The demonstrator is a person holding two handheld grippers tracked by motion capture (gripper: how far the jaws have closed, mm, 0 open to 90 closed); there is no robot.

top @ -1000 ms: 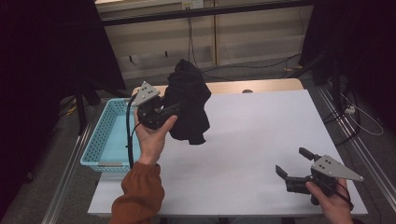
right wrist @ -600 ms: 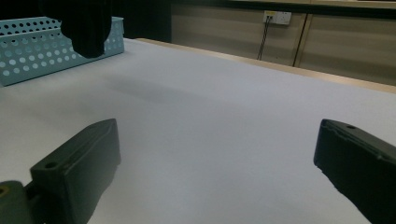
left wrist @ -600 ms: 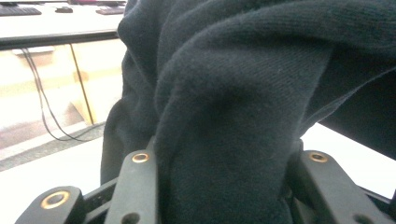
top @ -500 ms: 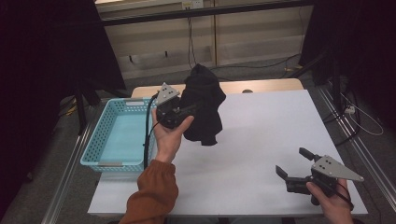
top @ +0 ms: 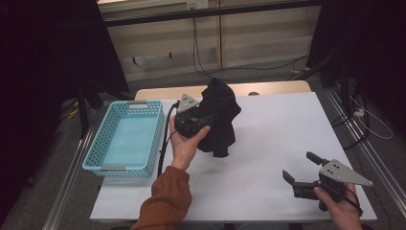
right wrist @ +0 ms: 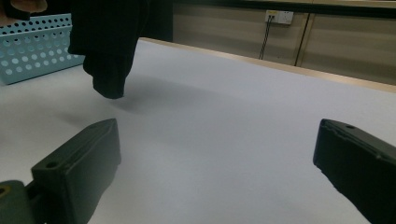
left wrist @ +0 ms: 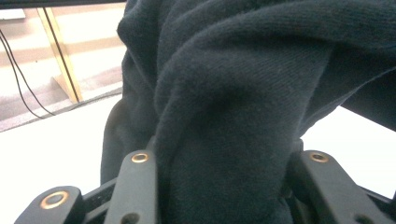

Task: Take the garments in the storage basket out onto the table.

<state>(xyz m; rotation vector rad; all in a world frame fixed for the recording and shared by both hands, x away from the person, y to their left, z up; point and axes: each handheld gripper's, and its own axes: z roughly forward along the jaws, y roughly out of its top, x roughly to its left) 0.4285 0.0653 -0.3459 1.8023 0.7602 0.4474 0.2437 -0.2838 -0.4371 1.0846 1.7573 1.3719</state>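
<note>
A bunched black garment (top: 219,117) hangs above the white table (top: 268,139), left of centre, its lowest tip near the surface. My left gripper (top: 203,123) is shut on it; in the left gripper view the dark knit fabric (left wrist: 233,121) is squeezed between both jaws. In the right gripper view the same black garment (right wrist: 109,42) dangles at the upper left. My right gripper (top: 302,170) rests low at the table's front right corner, jaws wide open with nothing between them.
A light blue perforated basket (top: 125,139) stands at the table's left edge, and its wall (right wrist: 32,46) shows in the right gripper view too. Metal rails run along both sides of the table. Cables trail on the floor behind.
My left hand has carried the garment to the right and lower, from beside the basket toward the table's middle. The right gripper has not moved.
</note>
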